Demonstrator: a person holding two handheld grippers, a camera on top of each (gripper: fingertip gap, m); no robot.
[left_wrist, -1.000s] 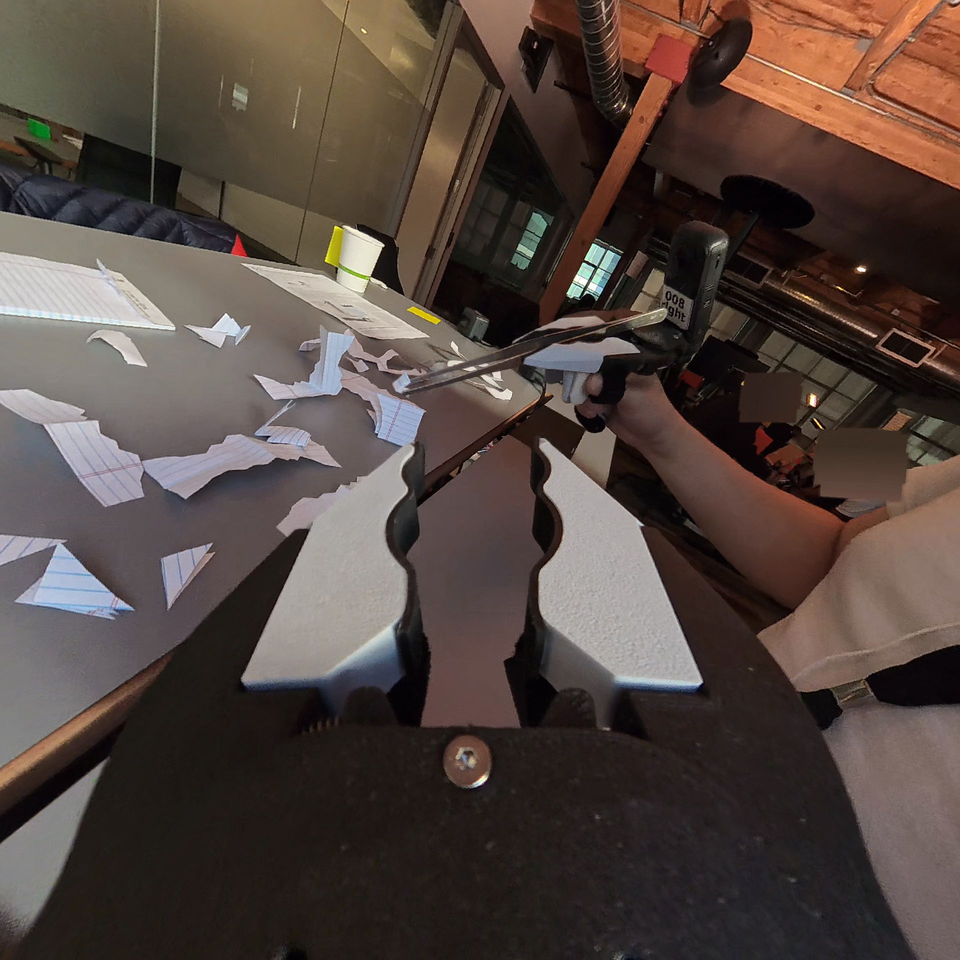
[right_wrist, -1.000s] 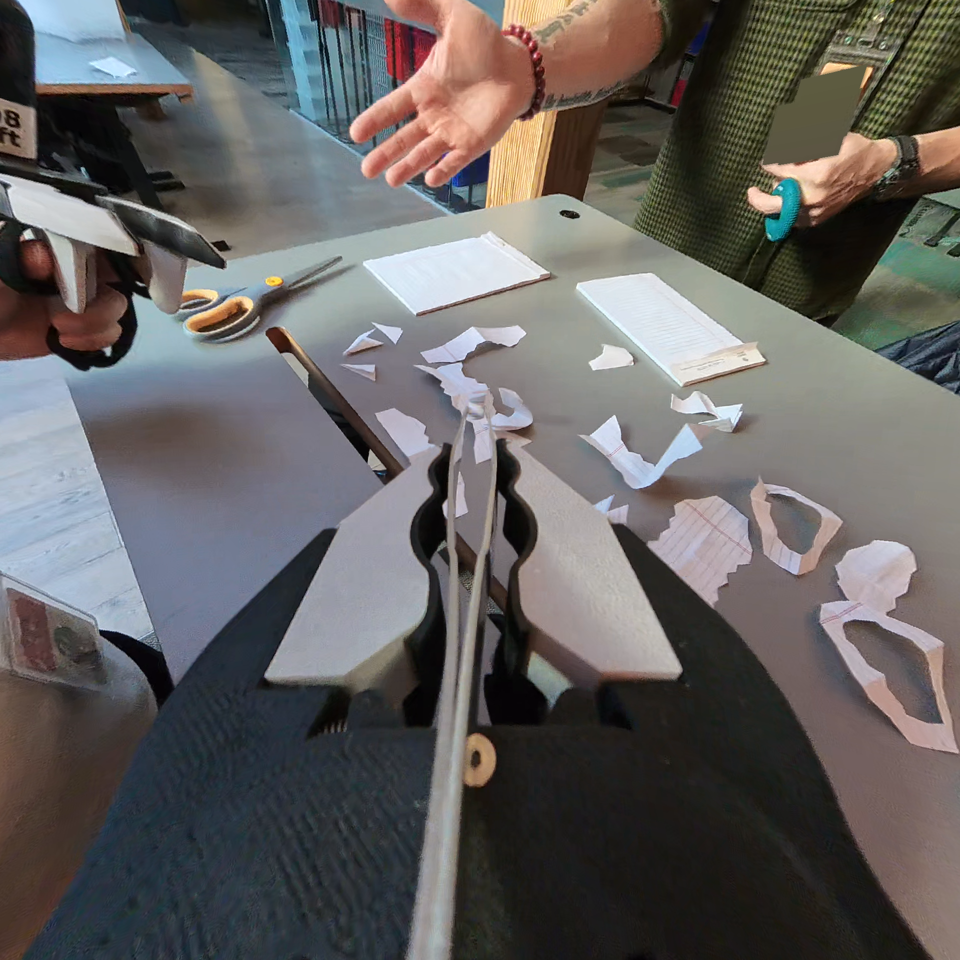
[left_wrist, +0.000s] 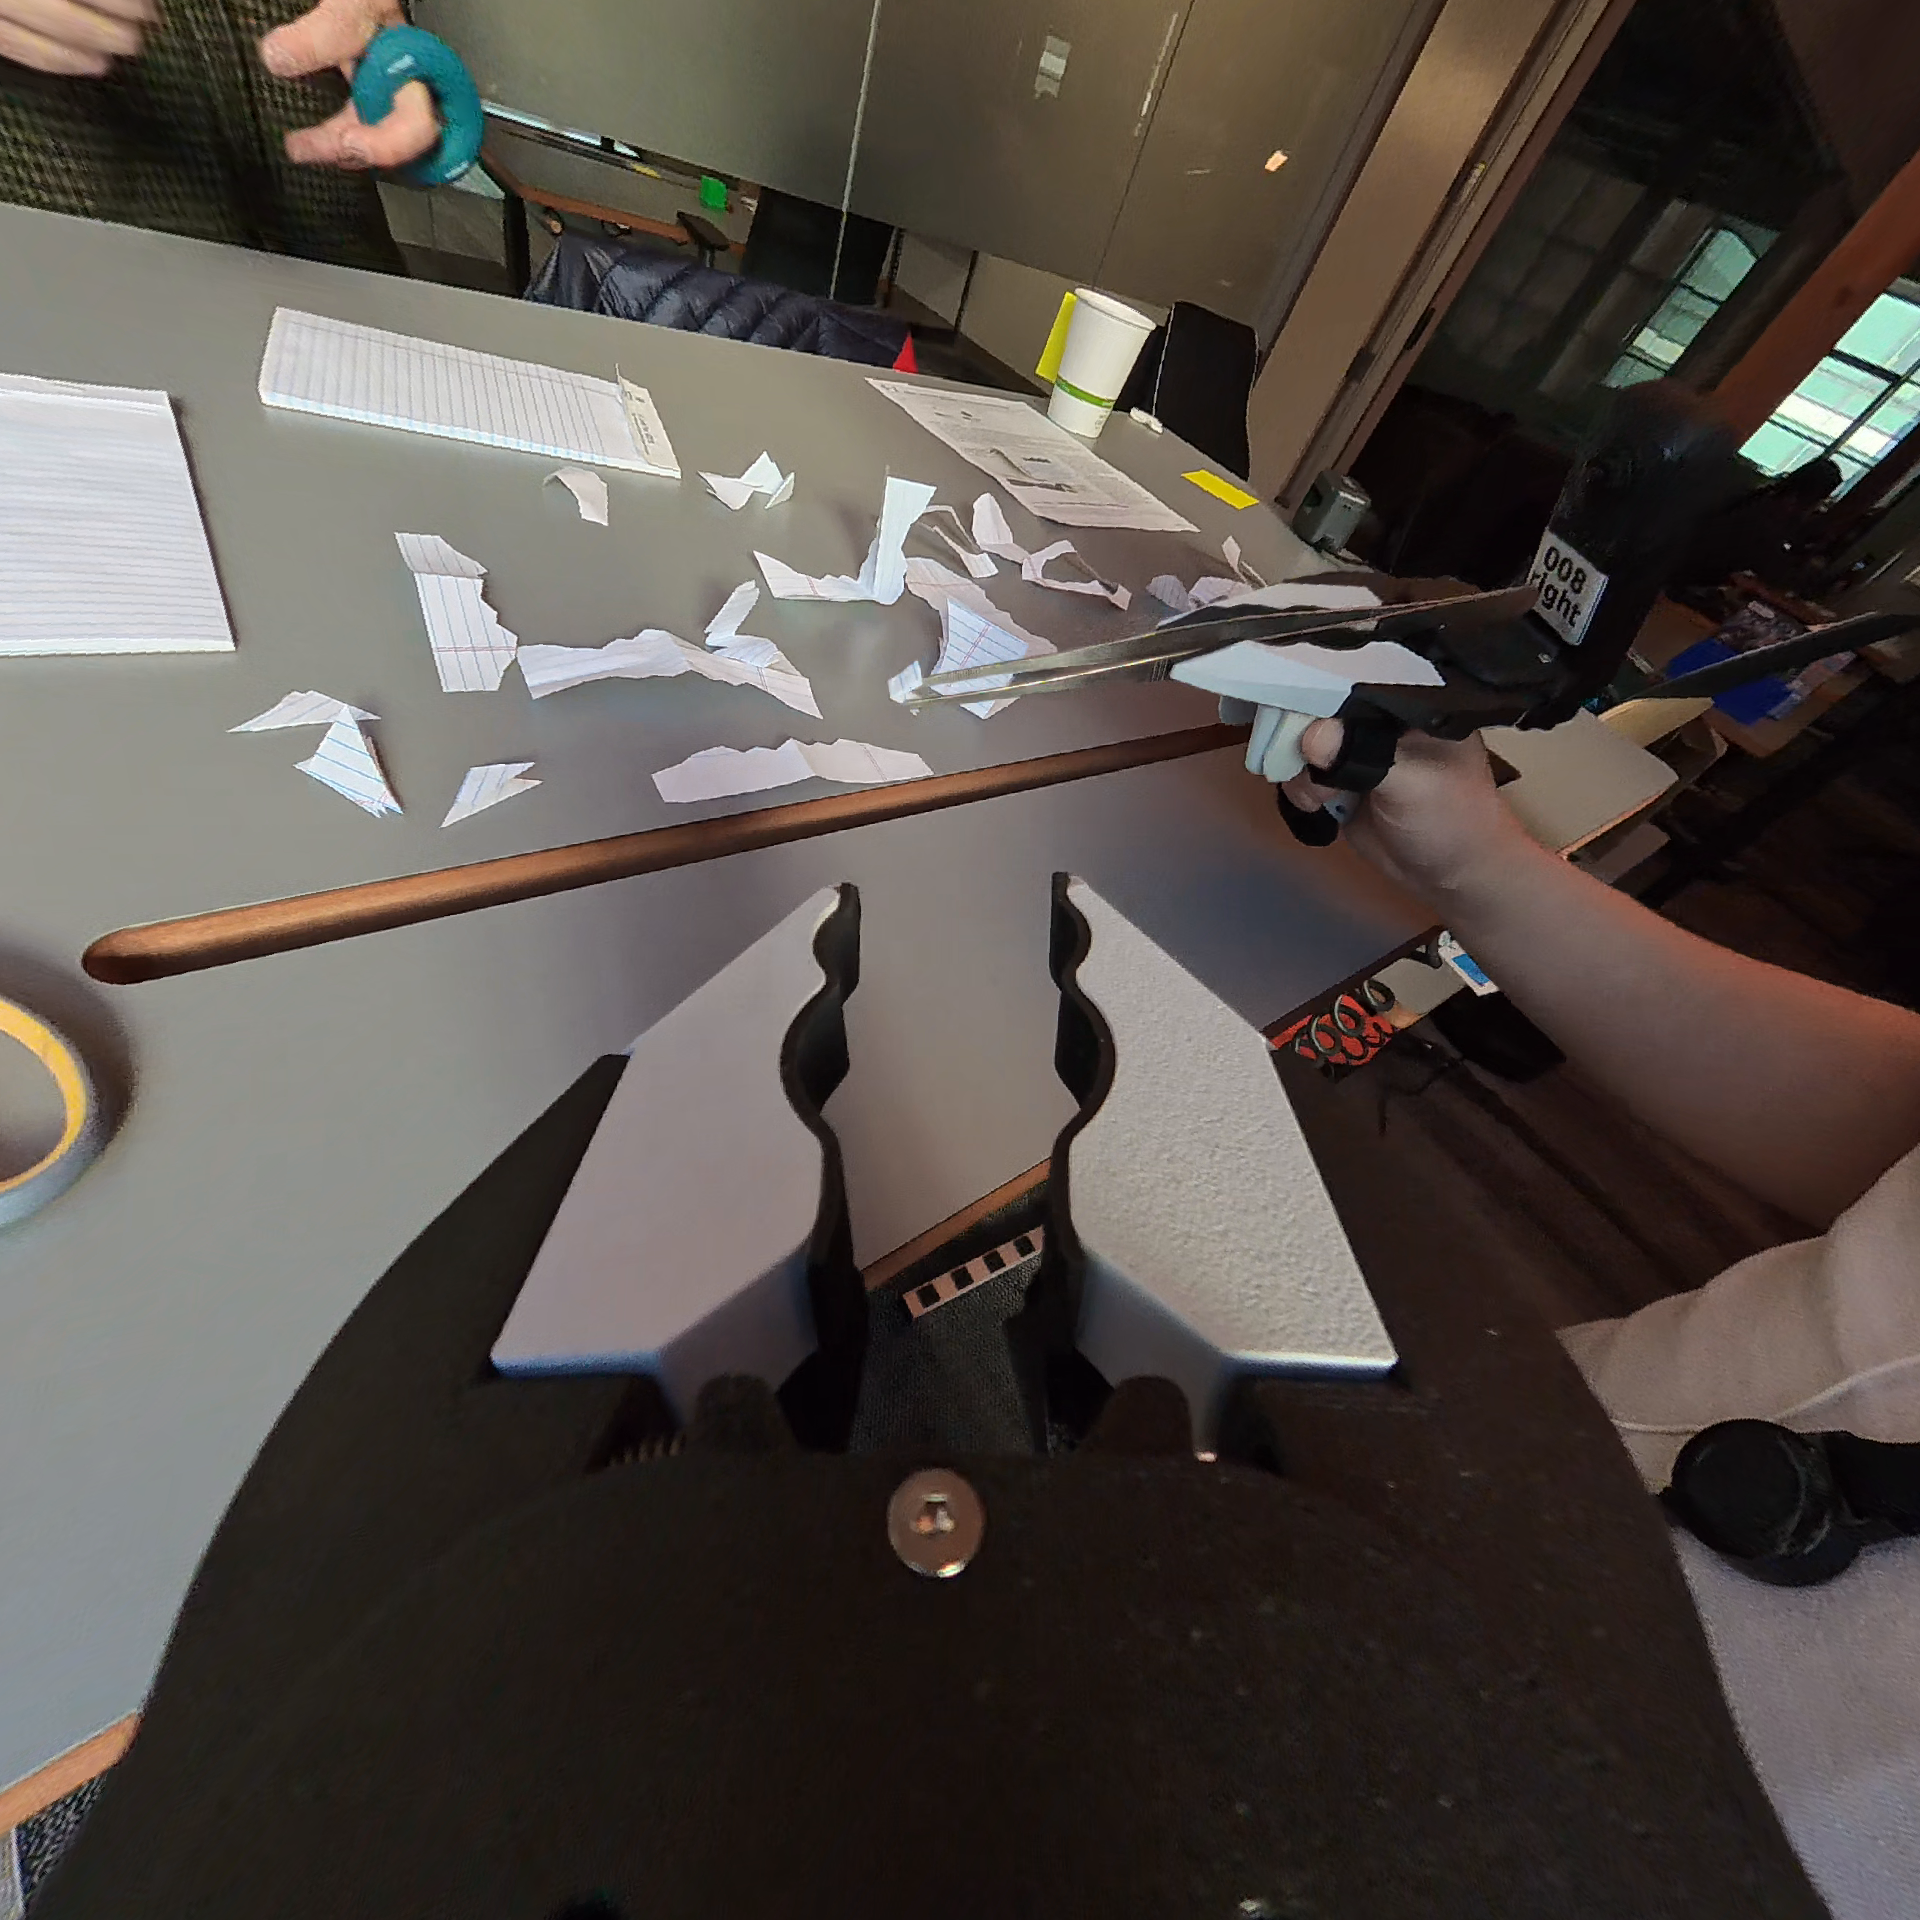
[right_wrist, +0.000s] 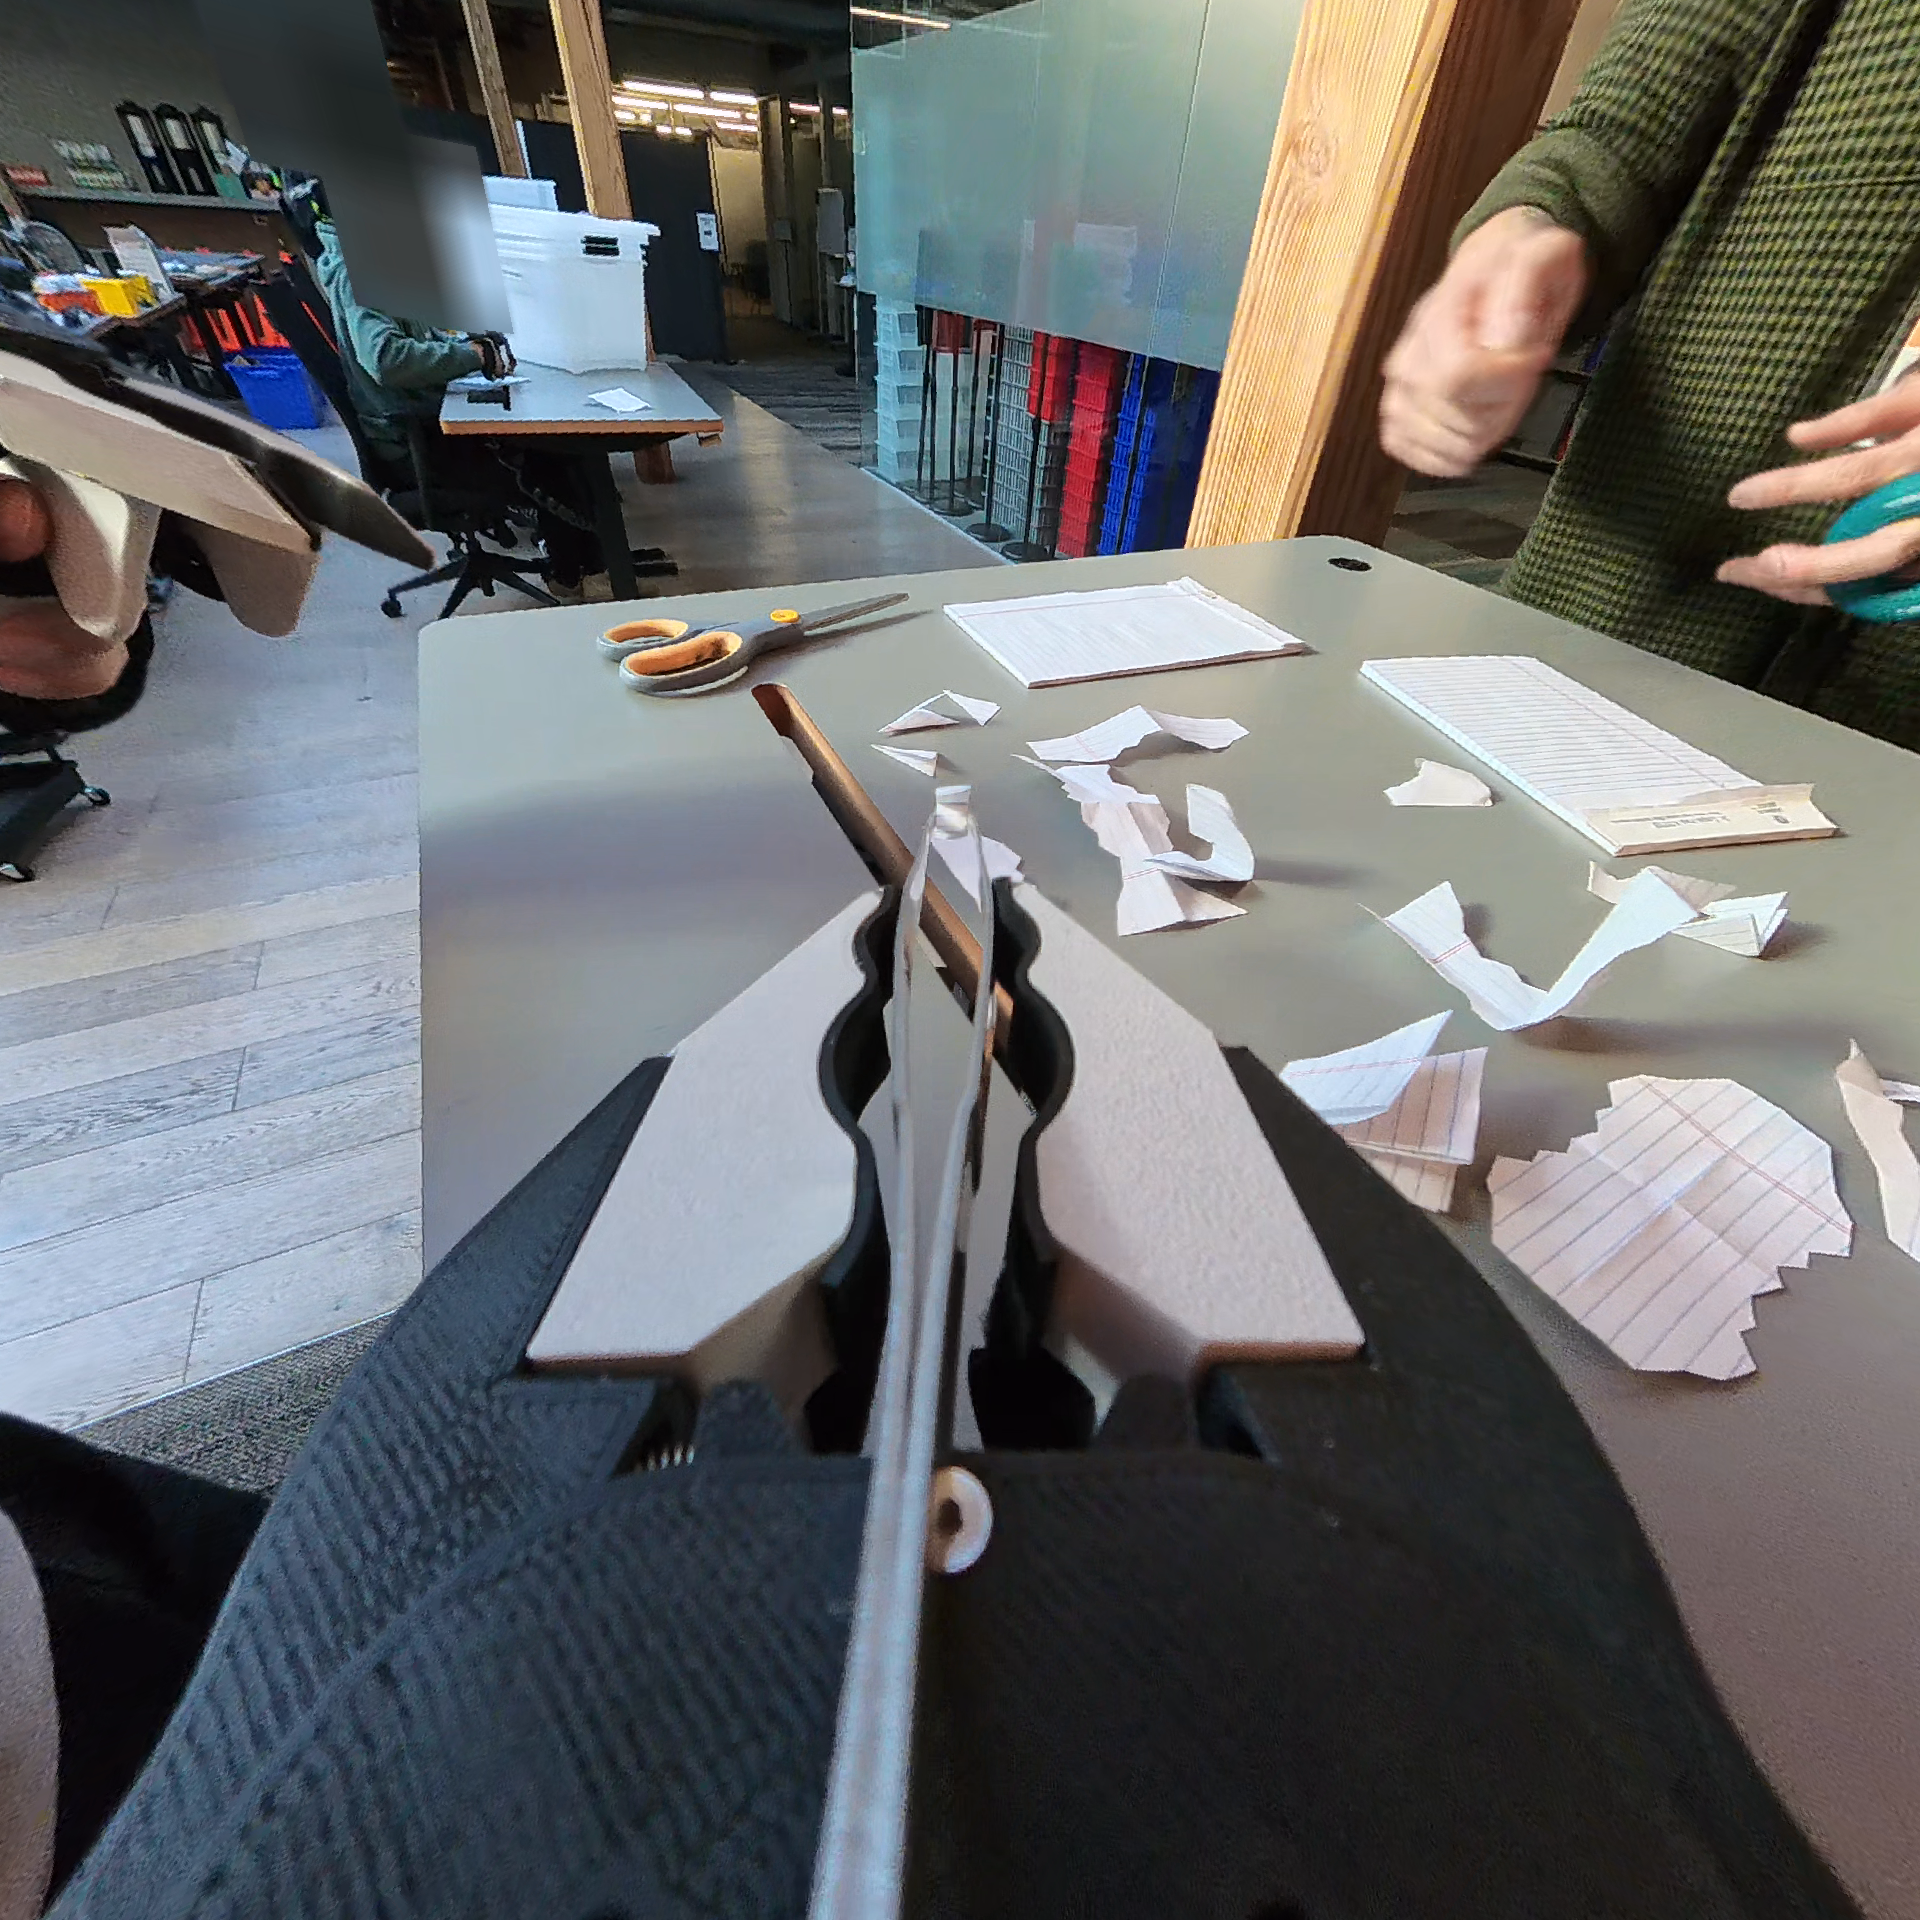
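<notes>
My left gripper (left_wrist: 951, 894) is open and empty, held over the near part of the grey table (left_wrist: 312, 1143). My right gripper (right_wrist: 942, 891) is shut on long metal tweezers (right_wrist: 878, 1662) that run out between its fingers. The tweezer tips pinch a small white paper scrap (right_wrist: 951, 805) above the table's slot (right_wrist: 831, 769). In the left wrist view the right gripper (left_wrist: 1184, 649) is ahead to the right, with the tweezers (left_wrist: 1091, 649) pointing left over several torn scraps of lined paper (left_wrist: 665, 660). In the right wrist view the left gripper (right_wrist: 156, 488) is at the far left.
Orange-handled scissors (right_wrist: 707, 649) and two lined pads (right_wrist: 1122, 629) (right_wrist: 1558, 748) lie at the far side. A tape roll (left_wrist: 42, 1112) sits at the left edge, with a paper cup (left_wrist: 1096, 364) and a printed sheet (left_wrist: 1029, 457) farther back. A person in a green check jacket (right_wrist: 1766, 364) stands by the table. One gripper's finger ends stand about 20 centimetres off the other's. Between my left fingertips and the tape roll (left_wrist: 42, 1112) there is roughly 20 centimetres.
My left gripper has swung left and tilted down toward the table. My right gripper still holds the tweezers, now a little higher. The bystander's raised hand has dropped.
</notes>
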